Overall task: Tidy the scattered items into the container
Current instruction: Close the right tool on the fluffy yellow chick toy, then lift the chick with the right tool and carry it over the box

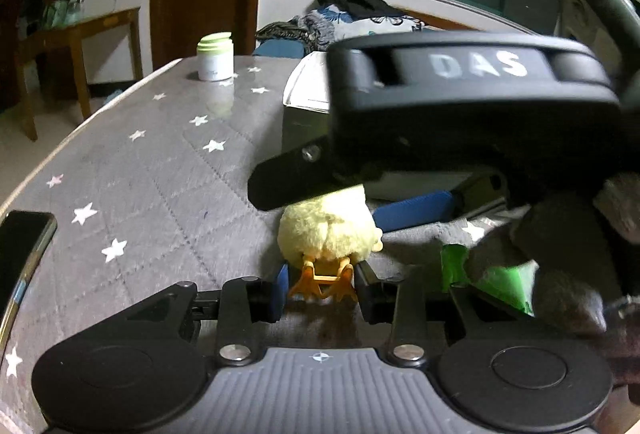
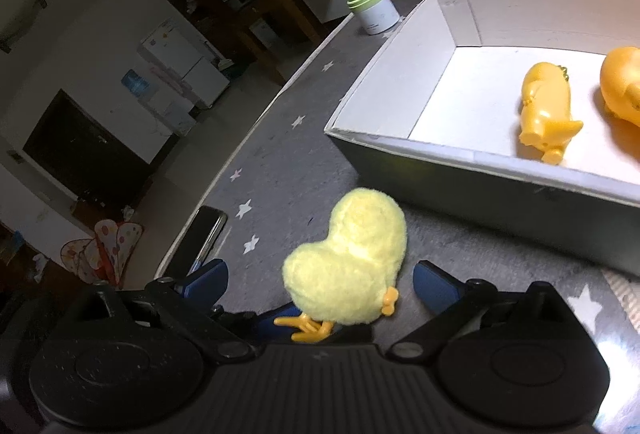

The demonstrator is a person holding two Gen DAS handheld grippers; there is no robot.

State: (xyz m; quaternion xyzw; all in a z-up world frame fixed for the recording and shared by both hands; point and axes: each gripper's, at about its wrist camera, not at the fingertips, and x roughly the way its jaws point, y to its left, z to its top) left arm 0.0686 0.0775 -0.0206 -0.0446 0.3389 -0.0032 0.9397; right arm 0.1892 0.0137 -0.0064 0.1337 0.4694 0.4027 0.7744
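Observation:
A fluffy yellow plush chick with orange feet sits on the grey star-patterned table cover, close in front of the white box. My left gripper is closed in on the chick's orange feet, with both fingers against them. My right gripper stands wide open, its blue pads on either side of the chick's body without touching it. In the left wrist view the right gripper's black housing hangs over the chick. Two orange toy figures lie inside the box.
A white jar with a green lid stands at the table's far edge beside the box. A dark phone lies near the left edge. A blurred green item and a gloved hand are at the right.

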